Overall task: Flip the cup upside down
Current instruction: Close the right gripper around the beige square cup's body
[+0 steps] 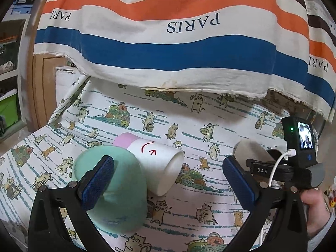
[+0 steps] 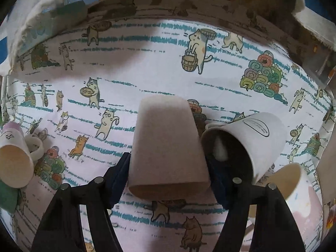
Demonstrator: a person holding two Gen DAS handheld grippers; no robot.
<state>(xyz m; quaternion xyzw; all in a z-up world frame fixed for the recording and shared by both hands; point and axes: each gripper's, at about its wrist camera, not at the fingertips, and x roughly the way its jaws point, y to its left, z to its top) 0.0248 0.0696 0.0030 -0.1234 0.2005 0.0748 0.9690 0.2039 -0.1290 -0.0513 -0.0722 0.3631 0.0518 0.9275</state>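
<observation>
In the right wrist view my right gripper (image 2: 168, 172) is shut on a beige cup (image 2: 166, 147), held with its base pointing away and its rim toward the camera, above the cat-print tablecloth (image 2: 147, 63). In the left wrist view my left gripper (image 1: 168, 180) is open and empty; its left finger (image 1: 96, 180) lies across a mint green cup (image 1: 113, 189) standing upside down. The right gripper with the beige cup (image 1: 245, 153) shows at the right of that view.
A white and pink mug (image 1: 155, 163) lies on its side next to the green cup; it also shows in the right wrist view (image 2: 14, 161). A white mug (image 2: 247, 145) lies on its side right of the beige cup, another cup (image 2: 294, 189) beside it. A striped PARIS cloth (image 1: 168, 42) hangs behind.
</observation>
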